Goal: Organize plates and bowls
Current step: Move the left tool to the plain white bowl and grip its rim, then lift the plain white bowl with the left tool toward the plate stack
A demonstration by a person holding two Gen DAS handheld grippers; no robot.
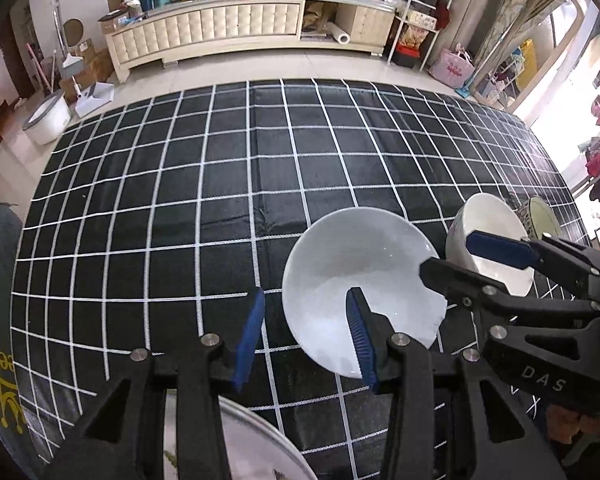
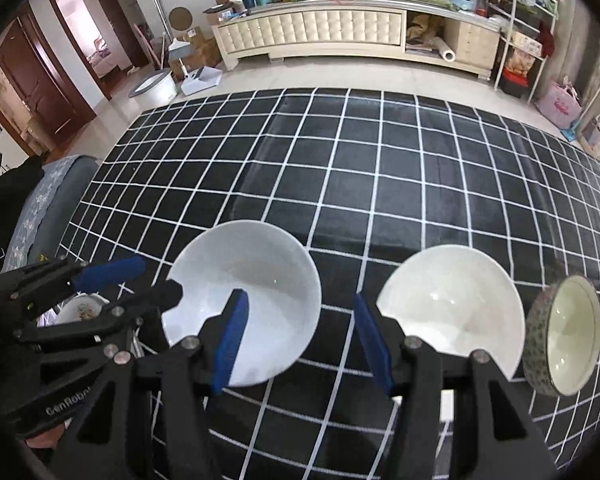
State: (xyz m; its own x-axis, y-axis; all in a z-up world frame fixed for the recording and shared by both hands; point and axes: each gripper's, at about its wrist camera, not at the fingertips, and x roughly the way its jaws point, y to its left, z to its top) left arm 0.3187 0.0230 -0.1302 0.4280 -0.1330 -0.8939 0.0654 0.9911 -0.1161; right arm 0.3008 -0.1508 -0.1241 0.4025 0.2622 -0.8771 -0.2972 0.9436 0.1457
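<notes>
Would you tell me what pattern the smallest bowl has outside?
The smallest bowl has a dark speckled outside and a cream inside, clearest in the right wrist view.

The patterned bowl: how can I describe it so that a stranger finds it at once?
Look at the black tablecloth with white grid lines. Three bowls sit along its near edge, and the patterned bowl is the rightmost, beside the cream bowl. It is the smallest, and only it has a speckled dark outside.
</notes>
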